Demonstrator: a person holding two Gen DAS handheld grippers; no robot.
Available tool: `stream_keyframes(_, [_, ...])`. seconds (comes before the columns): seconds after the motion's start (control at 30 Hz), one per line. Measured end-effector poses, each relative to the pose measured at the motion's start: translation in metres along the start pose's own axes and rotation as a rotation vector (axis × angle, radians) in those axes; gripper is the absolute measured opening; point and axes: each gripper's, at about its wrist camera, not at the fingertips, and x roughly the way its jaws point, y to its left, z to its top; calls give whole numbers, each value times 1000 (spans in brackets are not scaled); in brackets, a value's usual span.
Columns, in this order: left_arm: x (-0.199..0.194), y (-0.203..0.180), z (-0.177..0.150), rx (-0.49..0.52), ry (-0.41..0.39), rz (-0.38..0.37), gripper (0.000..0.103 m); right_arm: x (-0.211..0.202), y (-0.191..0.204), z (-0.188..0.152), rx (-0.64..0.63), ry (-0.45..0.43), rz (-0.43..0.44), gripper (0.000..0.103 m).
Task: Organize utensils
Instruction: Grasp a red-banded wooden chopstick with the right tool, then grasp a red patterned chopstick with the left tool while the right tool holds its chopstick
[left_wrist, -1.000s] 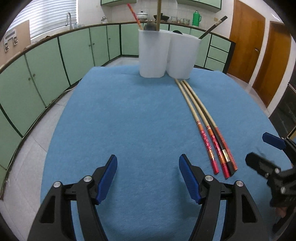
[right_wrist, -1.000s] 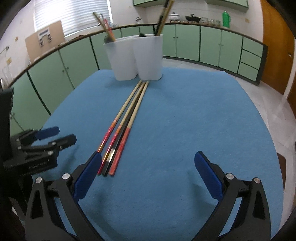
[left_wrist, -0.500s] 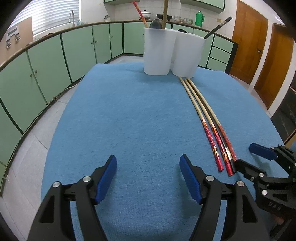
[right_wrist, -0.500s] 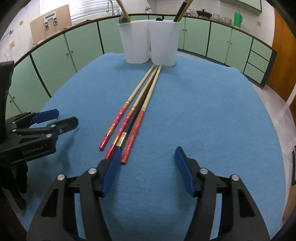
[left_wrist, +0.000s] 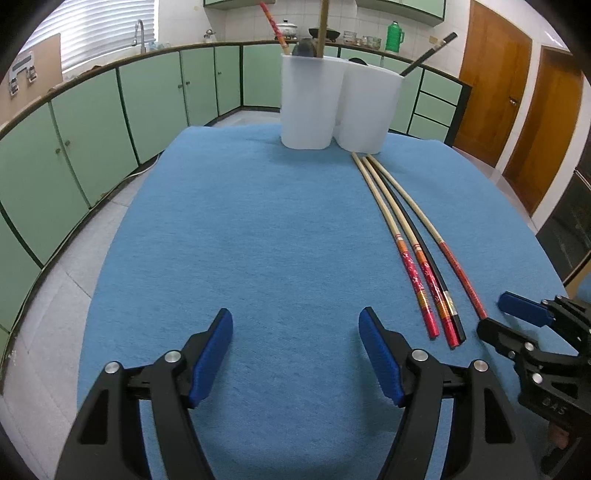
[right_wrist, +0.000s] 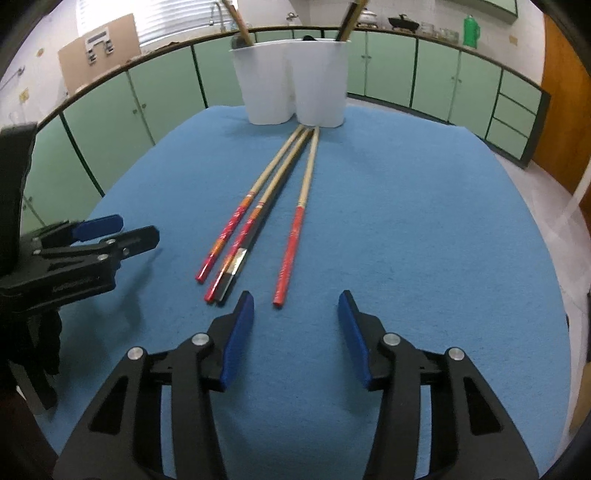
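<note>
right wrist view: the blue mat (right_wrist: 424, 221) bears a white two-cup holder (right_wrist: 291, 81) at its far end. four chopsticks fan out lengthwise from the holder's foot; the lone red-tipped chopstick (right_wrist: 293, 236) ends just ahead of the right gripper (right_wrist: 295, 332), half-closed, empty, closing. the left gripper (left_wrist: 295, 354) is agape, empty, farther off.

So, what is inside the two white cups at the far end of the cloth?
Several long utensil handles stick up from the white cups. Their lower ends and anything else inside are hidden by the walls.
</note>
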Motion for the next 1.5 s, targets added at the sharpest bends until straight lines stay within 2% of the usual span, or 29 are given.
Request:
stream_keyframes(0.27, [-1, -5, -1, 14, 7, -9, 71, 6, 1, 5, 6, 0, 34, 7])
stream_keyframes(0.43, [0, -17, -2, 34, 21, -44, 71, 5, -1, 6, 18, 1, 47, 6])
stream_keyframes(0.63, [1, -41, -3, 61, 36, -92, 71, 2, -22, 5, 50, -6, 4, 5])
stream_keyframes(0.9, [10, -59, -5, 116, 30, -37, 71, 4, -32, 3, 74, -13, 6, 5])
stream_keyframes(1.0, [9, -59, -7, 108, 26, -32, 70, 4, -31, 3, 77, -14, 10, 5])
stream_keyframes(1.03, [9, -59, -7, 107, 23, -31, 68, 4, -32, 2, 79, -14, 11, 5])
stream_keyframes(1.13, [7, -60, -6, 106, 15, -34, 54, 4, -31, 2, 80, -15, 15, 6])
stream_keyframes(1.2, [6, -61, -5, 102, 8, -42, 39, 4, -32, 2, 84, -16, 25, 7])
stream_keyframes(1.23, [6, -63, -5, 101, 5, -45, 36, 3, -33, 2, 88, -16, 29, 7])
stream_keyframes(1.37, [7, -66, -4, 101, 0, -59, 11, 5, -38, 3, 105, -15, 56, 7])
stream_keyframes(1.5, [8, -71, -3, 109, 2, -47, 7, 6, -38, 4, 108, -15, 63, 7])
